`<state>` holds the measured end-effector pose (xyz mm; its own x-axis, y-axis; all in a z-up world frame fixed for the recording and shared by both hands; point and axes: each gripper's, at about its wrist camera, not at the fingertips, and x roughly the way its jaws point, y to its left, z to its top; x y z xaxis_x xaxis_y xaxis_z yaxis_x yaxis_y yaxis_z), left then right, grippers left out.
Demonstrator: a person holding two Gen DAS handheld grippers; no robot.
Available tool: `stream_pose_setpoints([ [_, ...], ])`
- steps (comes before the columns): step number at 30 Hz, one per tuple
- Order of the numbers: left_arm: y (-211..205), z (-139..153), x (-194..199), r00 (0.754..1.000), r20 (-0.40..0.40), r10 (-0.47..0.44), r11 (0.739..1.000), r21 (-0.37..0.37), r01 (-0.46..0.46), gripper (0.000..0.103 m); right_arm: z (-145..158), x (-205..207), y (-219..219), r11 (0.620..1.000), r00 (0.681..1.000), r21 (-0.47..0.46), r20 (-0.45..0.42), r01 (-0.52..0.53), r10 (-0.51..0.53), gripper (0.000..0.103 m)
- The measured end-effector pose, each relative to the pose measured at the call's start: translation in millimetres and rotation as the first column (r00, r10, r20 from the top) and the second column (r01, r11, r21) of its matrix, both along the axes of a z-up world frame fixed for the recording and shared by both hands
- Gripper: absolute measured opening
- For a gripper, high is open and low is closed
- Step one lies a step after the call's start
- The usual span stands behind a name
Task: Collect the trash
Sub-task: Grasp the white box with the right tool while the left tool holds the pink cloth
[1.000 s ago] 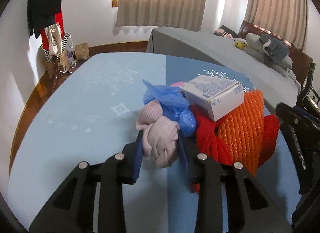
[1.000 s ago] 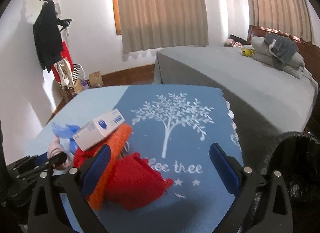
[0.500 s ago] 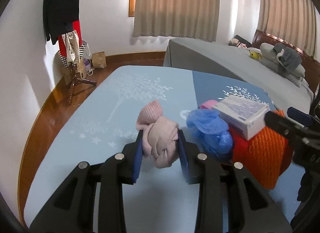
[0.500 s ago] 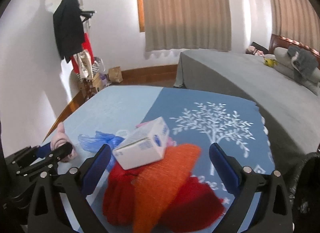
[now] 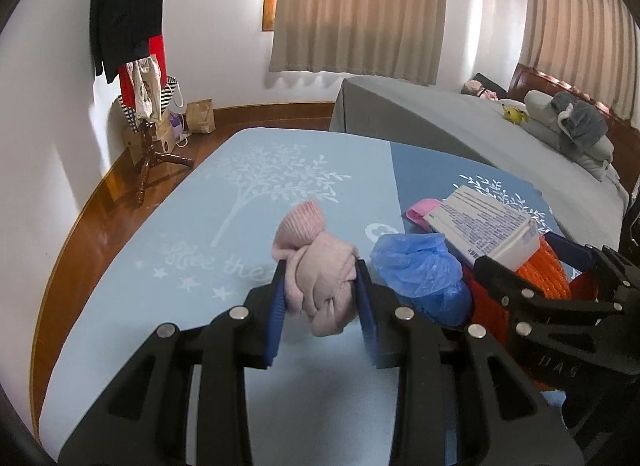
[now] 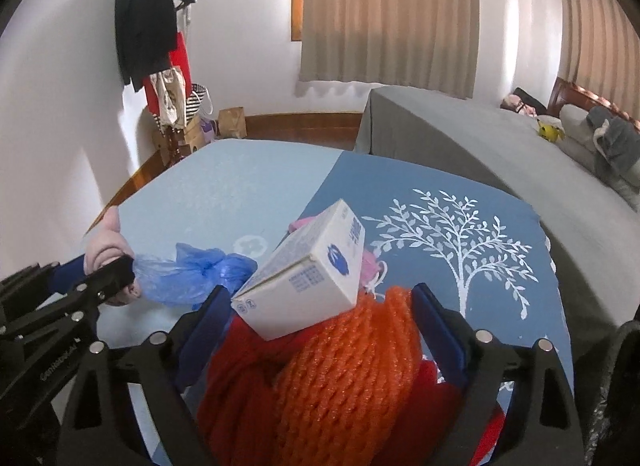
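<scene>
Blue tree-printed cloth [image 5: 168, 266] spreads beneath the left gripper [image 5: 320, 298], clamped on a pink knotted fabric bundle [image 5: 316, 278] at lower centre. Right gripper [image 6: 320, 326], jaws closing, straddles orange foam netting [image 6: 344, 378]; beyond, a white printed carton [image 6: 312, 278] and crumpled blue plastic bag [image 6: 188, 274].

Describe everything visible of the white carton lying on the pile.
The white carton is a rectangular paperboard box with dense blue print on its broad face and a round blue logo on one end. It looks intact and closed. It lies tilted on the orange foam netting, one end raised, beside the crumpled blue plastic bag, with something pink behind it. The right gripper, its jaws closing, straddles the netting beneath the carton; whether its pads touch the carton cannot be told.
</scene>
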<state>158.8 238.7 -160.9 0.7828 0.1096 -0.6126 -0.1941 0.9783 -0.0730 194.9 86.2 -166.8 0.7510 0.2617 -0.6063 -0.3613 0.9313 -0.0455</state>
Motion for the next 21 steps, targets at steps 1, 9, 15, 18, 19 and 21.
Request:
stream_pose_setpoints([
  [1, 1, -1, 1, 1.0, -0.001, 0.001, 1.0, -0.002, -0.001, 0.031, 0, -1, 1, 1.0, 1.0, -0.005, 0.006, -0.001, 0.002, 0.091],
  [9, 4, -3, 2, 1.0, -0.003, 0.004, 1.0, -0.005, -0.004, 0.031, 1, 3, -2, 0.999, 1.0, 0.042, -0.02, -0.002, 0.003, 0.088],
  [15, 3, -6, 2, 1.0, -0.004, 0.003, 1.0, -0.007, -0.003, 0.031, 2, 5, -6, 1.0, 1.0, 0.025, -0.004, 0.019, -0.019, 0.088],
  [18, 2, -5, 3, 1.0, -0.001, 0.003, 1.0, -0.01, -0.003, 0.031, -1, 7, -2, 1.0, 1.0, 0.005, -0.007, 0.017, -0.017, 0.088],
  [19, 2, -6, 3, 1.0, -0.001, 0.001, 1.0, -0.007, -0.001, 0.031, -1, 8, -1, 1.0, 1.0, 0.003, -0.007, 0.018, -0.018, 0.088],
  [21, 2, -5, 3, 1.0, 0.001, -0.001, 1.0, -0.005, 0.001, 0.031, -1, 9, -1, 1.0, 1.0, 0.005, -0.008, 0.025, -0.025, 0.083],
])
